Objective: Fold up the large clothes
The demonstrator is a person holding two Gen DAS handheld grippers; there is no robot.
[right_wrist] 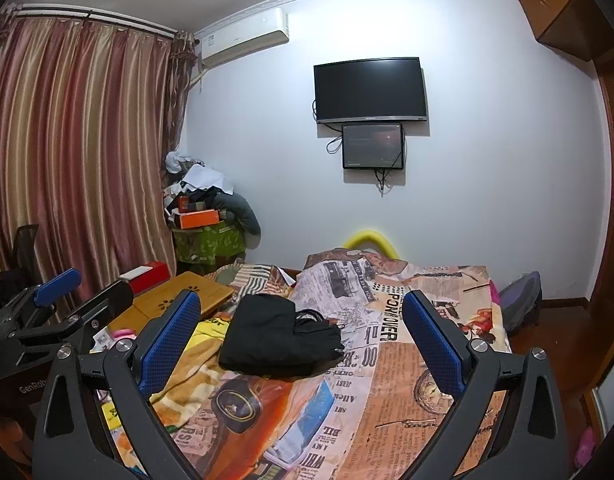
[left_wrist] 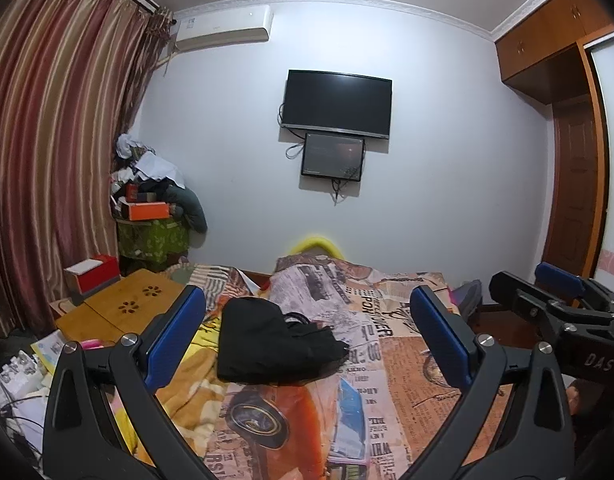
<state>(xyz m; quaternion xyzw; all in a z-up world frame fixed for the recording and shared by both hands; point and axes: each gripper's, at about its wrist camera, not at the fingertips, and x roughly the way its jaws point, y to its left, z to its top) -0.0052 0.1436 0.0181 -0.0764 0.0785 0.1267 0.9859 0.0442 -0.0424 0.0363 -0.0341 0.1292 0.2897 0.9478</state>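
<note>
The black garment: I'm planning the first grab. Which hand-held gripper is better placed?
Marginally the left hand-held gripper: the black garment sits left of centre on the bed. Both are open, empty, and hold back from it.

You're in a home bedroom: newspaper-print bedspread, striped red-gold curtains, wall-mounted black TV, white air conditioner.
</note>
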